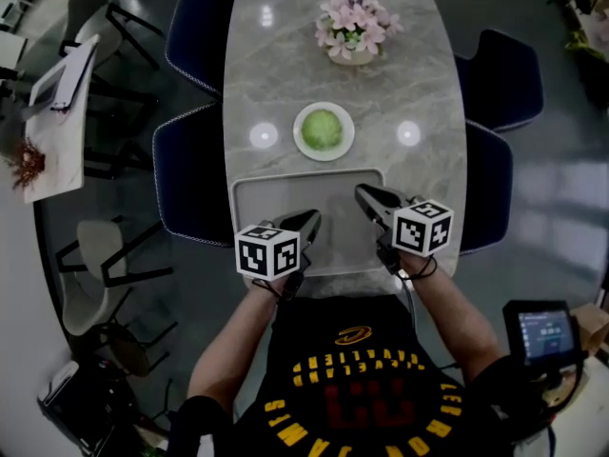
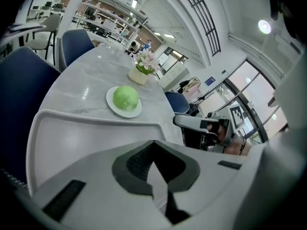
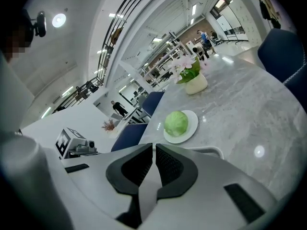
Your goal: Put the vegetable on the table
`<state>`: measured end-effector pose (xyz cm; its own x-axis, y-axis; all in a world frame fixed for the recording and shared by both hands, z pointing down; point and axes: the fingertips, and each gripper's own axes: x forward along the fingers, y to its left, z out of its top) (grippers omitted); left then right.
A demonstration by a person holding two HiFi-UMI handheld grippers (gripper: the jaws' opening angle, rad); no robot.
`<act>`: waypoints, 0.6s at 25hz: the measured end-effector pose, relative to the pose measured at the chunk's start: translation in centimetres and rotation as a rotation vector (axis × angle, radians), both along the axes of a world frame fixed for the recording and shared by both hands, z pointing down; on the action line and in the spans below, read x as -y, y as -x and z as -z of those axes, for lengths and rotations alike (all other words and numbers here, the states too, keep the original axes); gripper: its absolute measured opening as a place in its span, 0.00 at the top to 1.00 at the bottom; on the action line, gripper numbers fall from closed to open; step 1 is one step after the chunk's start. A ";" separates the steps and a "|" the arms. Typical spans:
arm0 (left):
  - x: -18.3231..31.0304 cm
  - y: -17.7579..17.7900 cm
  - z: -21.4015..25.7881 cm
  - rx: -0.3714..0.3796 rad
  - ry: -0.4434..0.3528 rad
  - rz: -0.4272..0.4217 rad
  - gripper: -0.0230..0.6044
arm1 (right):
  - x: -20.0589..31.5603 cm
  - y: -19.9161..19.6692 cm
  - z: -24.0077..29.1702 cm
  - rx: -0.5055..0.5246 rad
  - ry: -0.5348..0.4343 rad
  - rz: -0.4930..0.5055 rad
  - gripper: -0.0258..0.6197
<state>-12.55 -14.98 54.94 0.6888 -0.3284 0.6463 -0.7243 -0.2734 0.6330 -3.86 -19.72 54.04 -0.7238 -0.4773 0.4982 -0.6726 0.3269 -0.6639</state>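
Note:
A round green cabbage (image 1: 323,129) lies on a small white plate (image 1: 303,143) in the middle of the grey marble table (image 1: 419,74). The left gripper view shows the cabbage (image 2: 125,97) ahead, and the right gripper view shows the cabbage (image 3: 176,123) too. My left gripper (image 1: 312,219) and right gripper (image 1: 363,194) hover side by side over a grey tray (image 1: 257,193) at the table's near end, well short of the plate. Both are shut with nothing between the jaws. The left gripper (image 2: 153,143) and right gripper (image 3: 153,146) each show pads meeting.
A pot of pink flowers (image 1: 354,27) stands farther along the table, beyond the plate. Dark blue chairs (image 1: 195,174) flank both long sides of the table. A small screen device (image 1: 542,331) sits at the person's right.

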 end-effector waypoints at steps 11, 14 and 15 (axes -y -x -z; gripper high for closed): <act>-1.9 0.4 3.6 -0.023 -0.082 0.084 0.96 | -2.5 2.0 4.4 -0.027 -0.137 0.042 0.91; -1.7 0.0 5.2 -0.079 -0.094 0.116 0.96 | -3.0 2.5 5.5 -0.018 -0.166 0.038 0.91; -1.6 -0.1 5.8 -0.090 -0.105 0.120 0.96 | -3.1 2.7 5.9 -0.013 -0.171 0.033 0.91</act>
